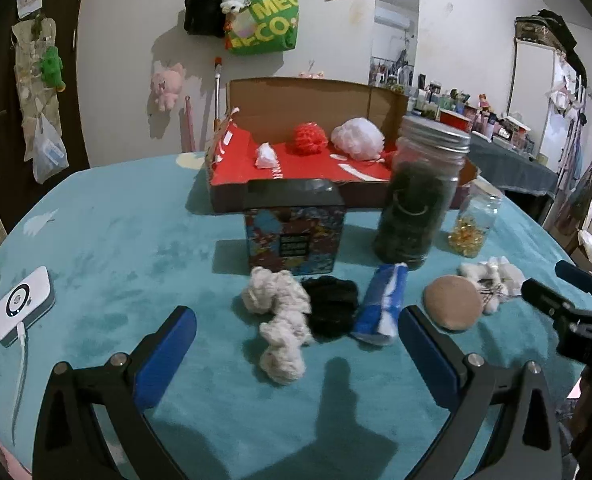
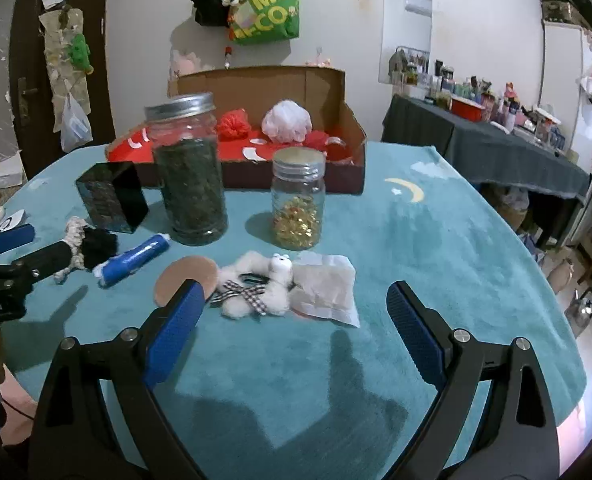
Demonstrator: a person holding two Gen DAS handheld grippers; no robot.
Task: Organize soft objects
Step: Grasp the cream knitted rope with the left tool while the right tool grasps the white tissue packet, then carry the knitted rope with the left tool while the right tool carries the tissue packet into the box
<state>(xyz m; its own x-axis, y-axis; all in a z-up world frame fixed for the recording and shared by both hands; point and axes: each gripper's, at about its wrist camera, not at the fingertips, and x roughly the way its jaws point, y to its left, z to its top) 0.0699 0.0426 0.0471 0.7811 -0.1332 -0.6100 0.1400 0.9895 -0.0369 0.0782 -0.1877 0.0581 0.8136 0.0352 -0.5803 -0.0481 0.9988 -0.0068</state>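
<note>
Teal plush fabric covers the tabletop (image 1: pixel 108 232), and my soft items lie on it in a loose row.

Left wrist view: my left gripper (image 1: pixel 296 344) is spread wide and holds nothing. Between its fingers and just ahead lie a beige knotted rope (image 1: pixel 282 320), a black scrunchie (image 1: pixel 331 306) touching the rope's right side, and a blue-and-white rolled cloth (image 1: pixel 383 300) just beside the scrunchie. A tan round puff (image 1: pixel 451 300) sits right of the cloth.

Right wrist view: my right gripper (image 2: pixel 296 320) is also spread wide and empty. Ahead of it lie a white fluffy scrunchie with a checked bow (image 2: pixel 256 288) and a white sachet (image 2: pixel 327 288) touching its right side. The puff is partly hidden behind my left finger.

Behind the row stand a patterned tin (image 1: pixel 294 236), a tall jar with dark contents (image 1: pixel 415 200) and a small jar with gold pieces (image 2: pixel 297 200). Farther back, an open cardboard box (image 1: pixel 315 96) with a red floor holds a red mesh ball (image 1: pixel 309 140), a white mesh ball (image 1: pixel 357 138) and a small white wad (image 1: pixel 266 156). A white device with a cable (image 1: pixel 24 306) rests at the left edge.
</note>
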